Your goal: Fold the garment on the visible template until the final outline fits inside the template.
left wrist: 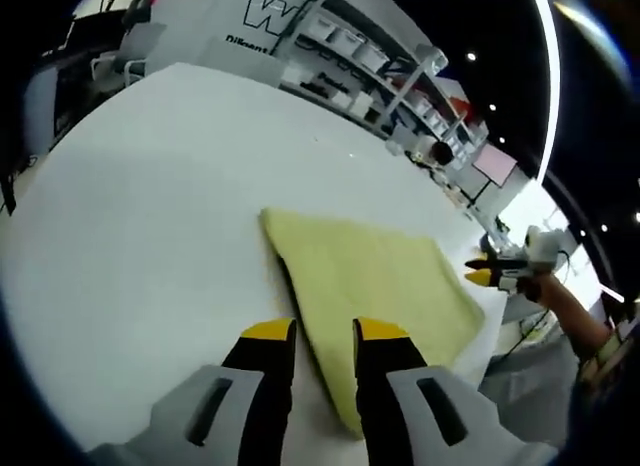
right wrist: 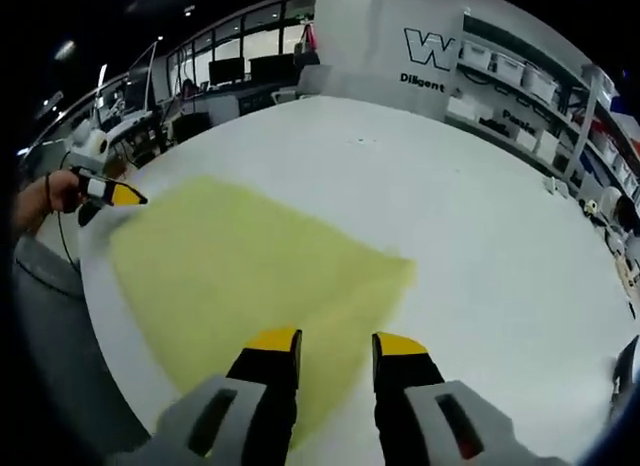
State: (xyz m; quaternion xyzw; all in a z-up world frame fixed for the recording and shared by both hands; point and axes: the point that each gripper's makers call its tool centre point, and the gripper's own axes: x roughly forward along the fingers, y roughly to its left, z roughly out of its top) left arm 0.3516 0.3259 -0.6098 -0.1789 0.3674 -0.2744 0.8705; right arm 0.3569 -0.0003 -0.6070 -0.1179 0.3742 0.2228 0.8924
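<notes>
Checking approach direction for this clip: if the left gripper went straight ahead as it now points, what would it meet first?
Probably the pale yellow folded cloth on the white table; the open left gripper straddles its near edge. Height above the cloth is unclear.

- My left tongs (left wrist: 324,332) rise from the bottom of the left gripper view, yellow tips parted with a clear gap, gripping nothing.
- My right tongs (right wrist: 336,343) stand likewise in the right gripper view, tips apart and empty.
- From the left gripper view, the right tongs sit far right, a hand (left wrist: 556,286) behind them.
</notes>
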